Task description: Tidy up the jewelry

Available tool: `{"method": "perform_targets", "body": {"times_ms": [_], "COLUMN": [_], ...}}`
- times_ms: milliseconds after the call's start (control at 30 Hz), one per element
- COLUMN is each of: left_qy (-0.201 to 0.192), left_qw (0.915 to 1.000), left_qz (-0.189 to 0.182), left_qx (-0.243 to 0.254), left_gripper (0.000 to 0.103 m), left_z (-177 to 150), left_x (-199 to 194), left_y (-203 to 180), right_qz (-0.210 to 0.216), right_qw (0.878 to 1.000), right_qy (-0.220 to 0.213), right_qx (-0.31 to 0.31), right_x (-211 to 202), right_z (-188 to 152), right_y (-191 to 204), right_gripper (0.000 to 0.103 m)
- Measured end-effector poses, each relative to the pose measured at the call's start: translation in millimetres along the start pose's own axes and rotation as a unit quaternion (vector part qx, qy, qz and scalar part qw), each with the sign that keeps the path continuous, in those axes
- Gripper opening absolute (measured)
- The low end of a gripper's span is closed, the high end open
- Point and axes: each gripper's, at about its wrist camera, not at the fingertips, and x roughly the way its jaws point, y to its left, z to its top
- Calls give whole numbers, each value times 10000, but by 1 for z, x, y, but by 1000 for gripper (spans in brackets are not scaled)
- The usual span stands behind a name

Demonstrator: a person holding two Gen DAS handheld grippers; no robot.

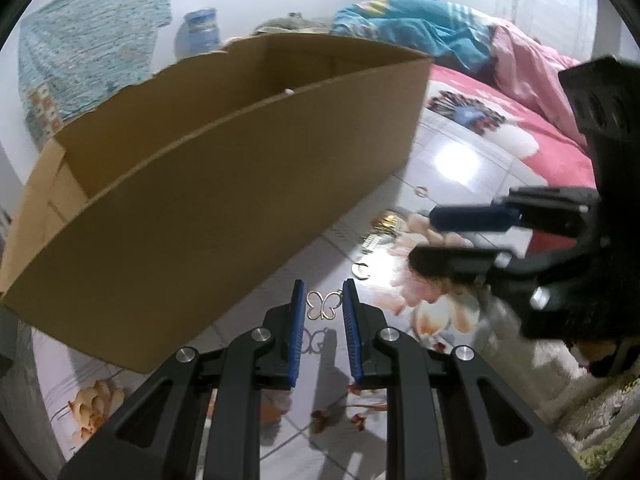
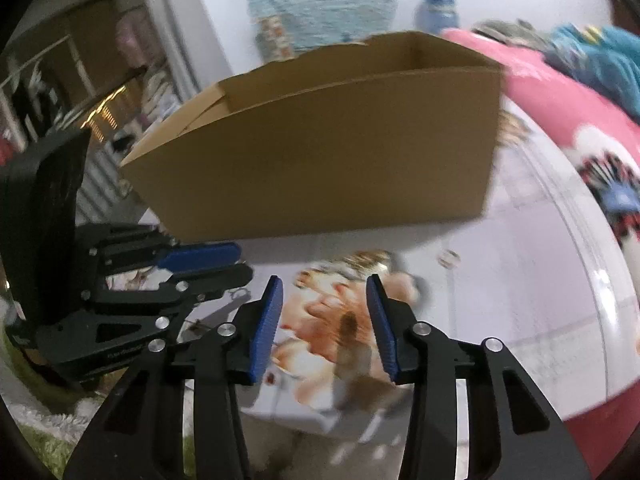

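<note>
A thin gold butterfly pendant (image 1: 323,306) hangs between the blue pads of my left gripper (image 1: 324,294), which is shut on it just above the glossy table, with its reflection below. An open cardboard box (image 1: 224,184) stands right behind, to the left. My right gripper (image 1: 424,238) reaches in from the right, open, over a gold comb-like piece (image 1: 384,228). In the right wrist view my right gripper (image 2: 323,292) has nothing between its pads. The left gripper (image 2: 244,266) is at its left and the box (image 2: 320,160) is ahead.
A small ring (image 1: 421,191) and an open hoop (image 1: 361,271) lie on the floral tablecloth (image 1: 448,152) right of the box. The ring (image 2: 450,258) is blurred in the right wrist view. A pink bed cover (image 1: 552,148) borders the table on the right. A blue jar (image 1: 200,28) stands behind the box.
</note>
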Motion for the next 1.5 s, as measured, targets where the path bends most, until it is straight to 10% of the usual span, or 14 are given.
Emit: {"method": "perform_targets", "body": {"times_ms": [933, 1500], "left_qy": [-89, -933], "left_qw": [9995, 9947], "left_qz": [-74, -419], "left_qx": [-299, 113], "left_gripper": [18, 18], "left_z": [-5, 12], "left_x": [0, -69], "left_y": [25, 7], "right_qz": [-424, -205], "right_qw": [9963, 9959], "right_qy": [281, -676], "right_qx": [-698, -560], "right_x": [43, -44], "right_z": [8, 31], "right_y": [35, 28], "right_gripper": [9, 9]}}
